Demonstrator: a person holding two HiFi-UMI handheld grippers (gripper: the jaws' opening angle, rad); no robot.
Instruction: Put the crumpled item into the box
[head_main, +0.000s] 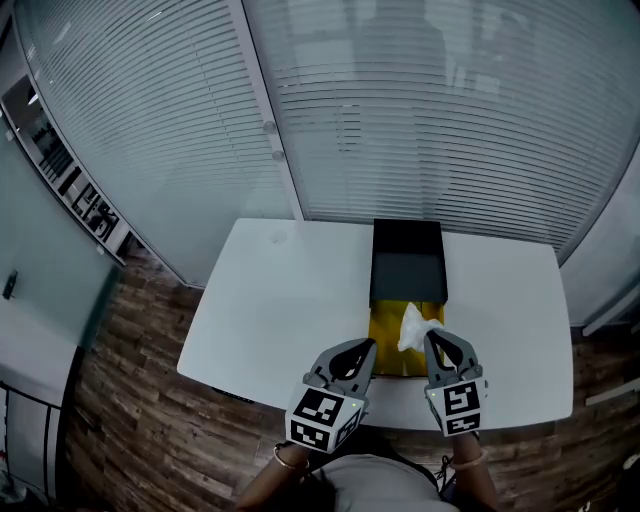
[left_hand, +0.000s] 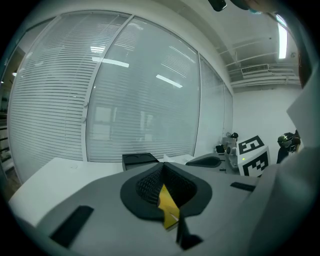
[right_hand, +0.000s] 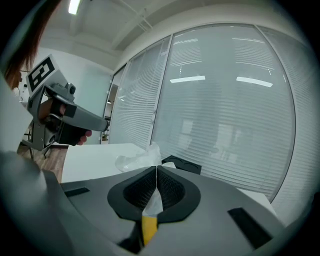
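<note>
The white crumpled item (head_main: 411, 326) (right_hand: 137, 159) hangs over a yellow box (head_main: 393, 354), pinched in my right gripper (head_main: 432, 338) (right_hand: 156, 170), which is shut on it. Beyond the yellow box lies a black box part (head_main: 408, 262) (left_hand: 140, 160) (right_hand: 182, 165), open side up. My left gripper (head_main: 368, 346) (left_hand: 163, 167) sits at the yellow box's left edge, jaws together with a strip of yellow (left_hand: 167, 202) between them. In the right gripper view, yellow (right_hand: 149, 225) shows below the white item. Each gripper shows in the other's view: right (left_hand: 205, 161), left (right_hand: 75, 117).
Everything sits on a white table (head_main: 280, 300) whose near edge is just under the grippers. Glass walls with blinds (head_main: 420, 110) stand right behind the table's far edge. Wood floor (head_main: 130, 420) lies to the left.
</note>
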